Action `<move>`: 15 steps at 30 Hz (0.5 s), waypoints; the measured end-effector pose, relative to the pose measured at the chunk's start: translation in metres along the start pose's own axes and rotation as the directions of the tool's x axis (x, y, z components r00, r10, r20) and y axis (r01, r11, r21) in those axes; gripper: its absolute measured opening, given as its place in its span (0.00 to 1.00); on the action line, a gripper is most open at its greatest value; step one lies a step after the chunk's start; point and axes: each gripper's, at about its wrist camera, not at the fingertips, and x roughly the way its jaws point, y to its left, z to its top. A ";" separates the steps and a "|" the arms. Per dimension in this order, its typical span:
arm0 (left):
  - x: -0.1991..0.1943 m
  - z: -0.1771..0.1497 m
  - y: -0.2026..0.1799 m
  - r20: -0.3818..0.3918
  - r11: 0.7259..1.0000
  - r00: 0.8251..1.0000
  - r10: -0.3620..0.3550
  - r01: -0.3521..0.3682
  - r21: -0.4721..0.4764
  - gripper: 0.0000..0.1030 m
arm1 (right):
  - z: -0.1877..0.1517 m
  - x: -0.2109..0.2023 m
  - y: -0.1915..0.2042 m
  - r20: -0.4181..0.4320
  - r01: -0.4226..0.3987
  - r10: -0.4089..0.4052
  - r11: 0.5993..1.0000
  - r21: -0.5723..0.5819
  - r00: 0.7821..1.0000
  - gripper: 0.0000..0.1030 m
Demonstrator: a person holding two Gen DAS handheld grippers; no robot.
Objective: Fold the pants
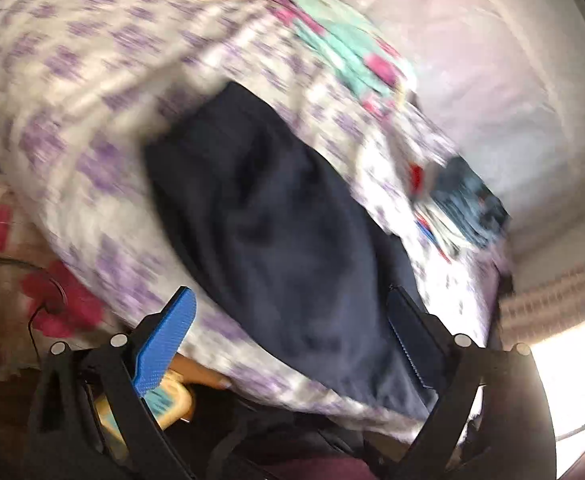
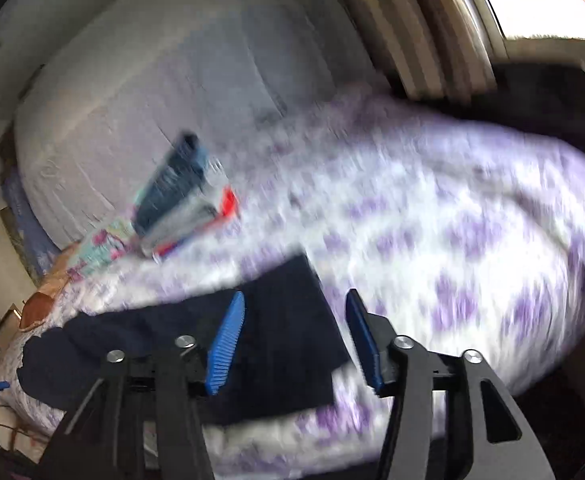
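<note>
Dark navy pants [image 1: 284, 236] lie in a folded strip on a bed with a white and purple flowered sheet [image 1: 92, 120]. My left gripper [image 1: 292, 340] is open wide above the near end of the pants, holding nothing. In the right wrist view the pants [image 2: 276, 344] lie under and left of my right gripper [image 2: 296, 340], which is open and empty above their end. Both views are blurred by motion.
A stack of folded clothes [image 1: 464, 208], blue and red, sits on the bed beyond the pants; it also shows in the right wrist view [image 2: 180, 188]. A teal and pink cloth [image 1: 344, 48] lies farther off. A white wall [image 1: 512, 80] and a curtain [image 2: 412, 32] border the bed.
</note>
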 end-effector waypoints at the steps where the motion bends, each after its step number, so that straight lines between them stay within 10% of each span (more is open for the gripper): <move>1: 0.001 0.010 0.008 -0.002 0.999 1.000 0.029 -0.029 -0.013 0.91 | 0.008 0.000 0.015 0.012 -0.066 0.067 0.997 -0.042 0.998 0.64; 4: 0.013 0.031 0.027 -0.044 0.996 0.995 0.086 -0.087 -0.035 0.91 | 0.022 0.027 0.062 -0.098 -0.274 0.263 0.953 -0.126 0.960 0.64; 8: 0.033 0.047 0.029 -0.054 0.987 0.986 0.158 -0.158 0.011 0.91 | 0.027 0.088 0.150 -0.316 -0.538 0.480 0.833 -0.127 0.818 0.63; 15: 0.074 0.053 0.027 -0.092 0.960 0.962 0.259 -0.245 0.135 0.88 | 0.011 0.227 0.279 -0.628 -0.659 0.512 0.752 -0.002 0.586 0.51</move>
